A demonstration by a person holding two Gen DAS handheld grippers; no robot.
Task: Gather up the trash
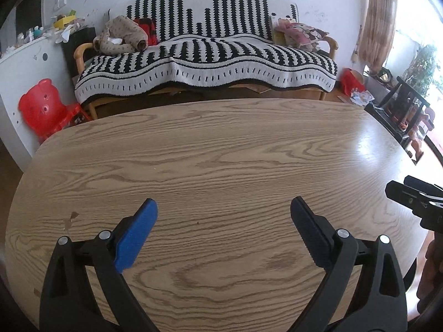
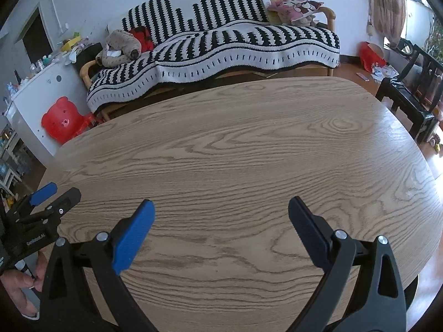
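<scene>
The left gripper hovers over the near part of the wooden bench with its jaws spread wide and nothing between them. The right gripper hovers beside it in the same state: jaws wide apart, holding nothing. Each gripper shows at the edge of the other's view.

No trash lies on the visible bench top in either view. Candidate items, left to right:

1. Crumpled paper and packaging sit on top of the white cabinet, left of the sofa.
2. Scattered paper scraps lie on the floor at the far right, just beside a red bag near the sofa's end.

Both groups are well apart from the grippers, beyond the far edge of the bench. Which one the task means cannot be told.

Handling judgement: crumpled paper and wrappers are probably very light, soft and easily crushed, so little closing force is likely needed. Flat scraps on the floor are likely hard to get under; taking hold at a raised fold or curled edge should work better than pressing down on a flat face. Glossy wrappers may slip between the pads. Light pieces may also slide away if nudged first. Small items on the cabinet stand close to the paper and could be knocked.
</scene>
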